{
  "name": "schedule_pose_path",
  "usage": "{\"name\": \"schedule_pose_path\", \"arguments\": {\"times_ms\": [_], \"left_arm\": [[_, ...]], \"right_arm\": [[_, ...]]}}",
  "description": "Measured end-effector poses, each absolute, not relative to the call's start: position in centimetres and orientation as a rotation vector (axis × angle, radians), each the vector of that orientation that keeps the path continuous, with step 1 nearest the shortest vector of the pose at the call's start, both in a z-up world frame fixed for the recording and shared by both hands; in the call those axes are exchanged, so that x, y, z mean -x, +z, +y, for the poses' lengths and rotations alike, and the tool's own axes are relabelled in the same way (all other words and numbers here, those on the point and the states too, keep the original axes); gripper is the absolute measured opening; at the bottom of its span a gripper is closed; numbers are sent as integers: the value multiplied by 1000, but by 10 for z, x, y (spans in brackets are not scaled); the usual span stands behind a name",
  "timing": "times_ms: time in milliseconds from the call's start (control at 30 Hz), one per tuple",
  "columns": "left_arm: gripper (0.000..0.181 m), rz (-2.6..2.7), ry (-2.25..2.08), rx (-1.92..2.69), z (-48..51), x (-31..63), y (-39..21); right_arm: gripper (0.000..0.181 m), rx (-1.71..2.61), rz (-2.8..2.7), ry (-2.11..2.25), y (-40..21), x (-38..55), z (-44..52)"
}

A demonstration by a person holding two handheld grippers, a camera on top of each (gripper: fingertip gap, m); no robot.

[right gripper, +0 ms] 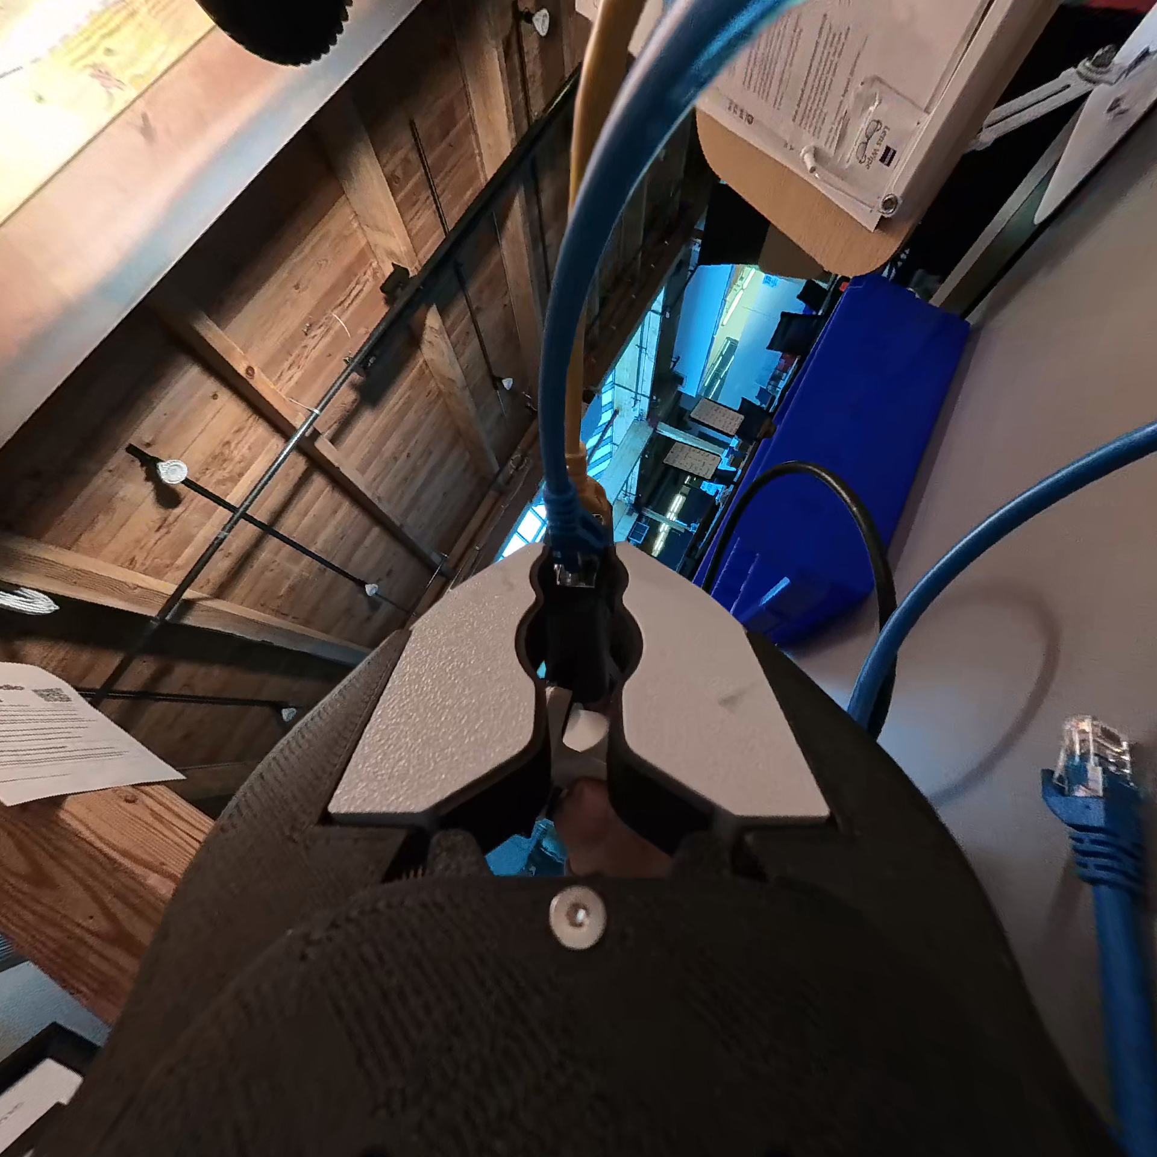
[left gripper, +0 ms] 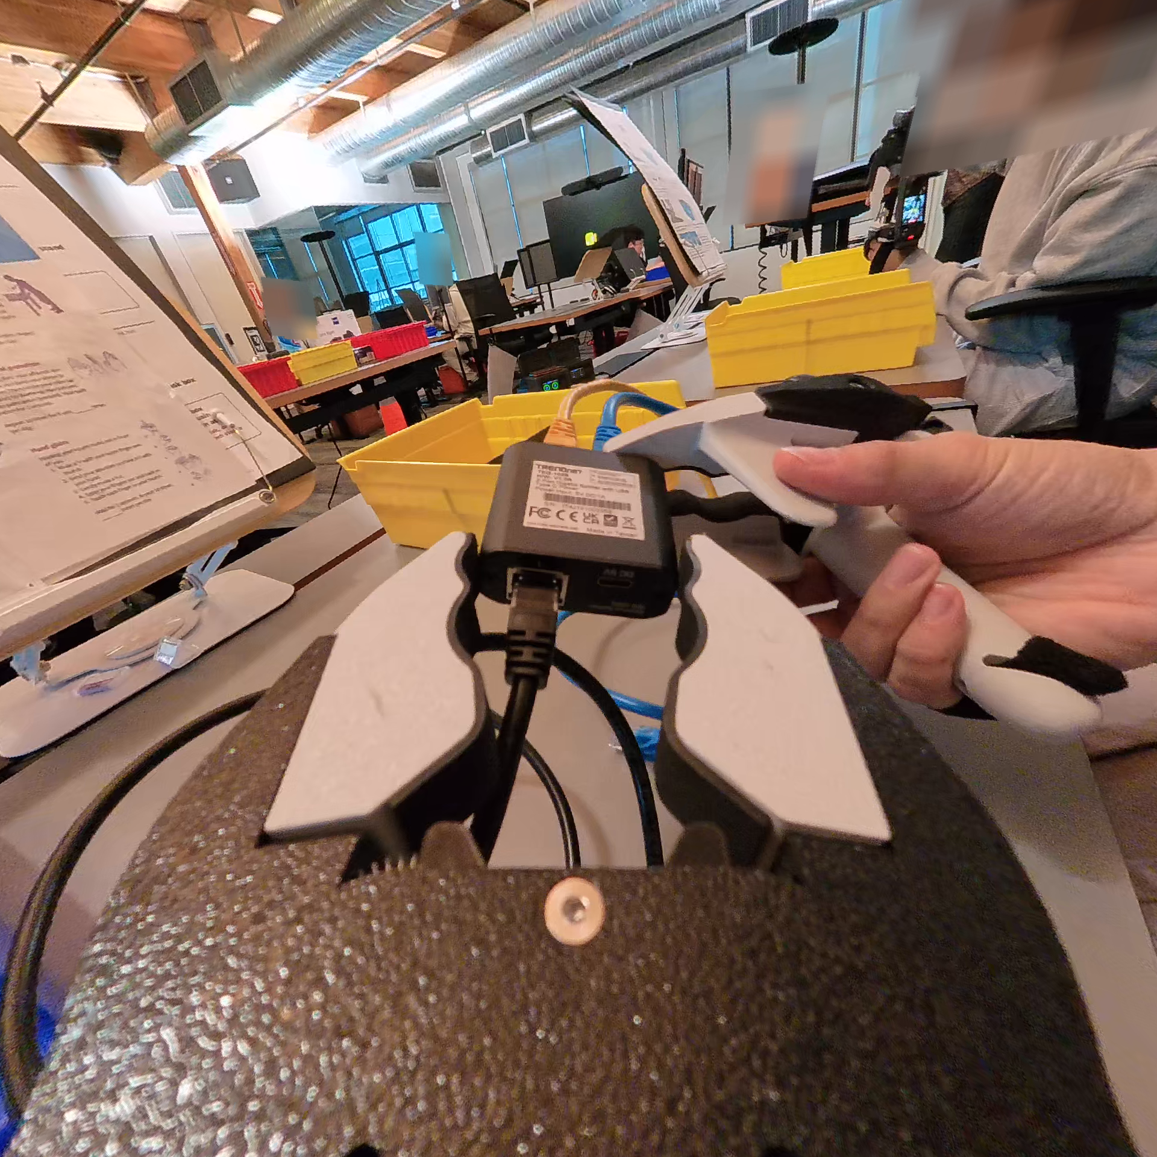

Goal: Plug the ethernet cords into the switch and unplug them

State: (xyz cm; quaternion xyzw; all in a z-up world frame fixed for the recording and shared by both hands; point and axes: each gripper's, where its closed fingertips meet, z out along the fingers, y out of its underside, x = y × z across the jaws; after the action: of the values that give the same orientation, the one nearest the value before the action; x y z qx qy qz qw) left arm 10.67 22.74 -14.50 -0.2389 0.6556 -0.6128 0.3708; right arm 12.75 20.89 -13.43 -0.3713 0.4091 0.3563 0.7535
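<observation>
My left gripper (left gripper: 579, 551) is shut on a small black switch (left gripper: 582, 563) and holds it by its sides above the table. A black cord (left gripper: 531, 626) is plugged into the near side. An orange cord (left gripper: 559, 432) and a blue cord (left gripper: 606, 429) are plugged into the far side. My right gripper (right gripper: 579, 557) is shut on the switch's far end (right gripper: 582, 638), with the blue cord's plug (right gripper: 571, 532) at its tips and the orange cord (right gripper: 585, 188) behind. A hand holds it at the right of the left wrist view (left gripper: 720, 438).
A loose blue plug (right gripper: 1092, 757) lies on the grey table (right gripper: 1033, 563). A blue bin (right gripper: 833, 469) stands behind it. A document stand (left gripper: 125, 407) is at the left. Yellow bins (left gripper: 438, 476) sit behind the switch. A seated person (left gripper: 1064, 282) is at the far right. My two grippers' fingertips are within a few centimetres of each other.
</observation>
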Motion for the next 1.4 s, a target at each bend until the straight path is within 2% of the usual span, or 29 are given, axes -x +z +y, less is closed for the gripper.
{"name": "schedule_pose_path", "arguments": {"times_ms": [1400], "left_arm": [[60, 1629, -1449, 652, 221, -118, -149]], "right_arm": [[13, 741, 946, 738, -141, -141, 203]]}}
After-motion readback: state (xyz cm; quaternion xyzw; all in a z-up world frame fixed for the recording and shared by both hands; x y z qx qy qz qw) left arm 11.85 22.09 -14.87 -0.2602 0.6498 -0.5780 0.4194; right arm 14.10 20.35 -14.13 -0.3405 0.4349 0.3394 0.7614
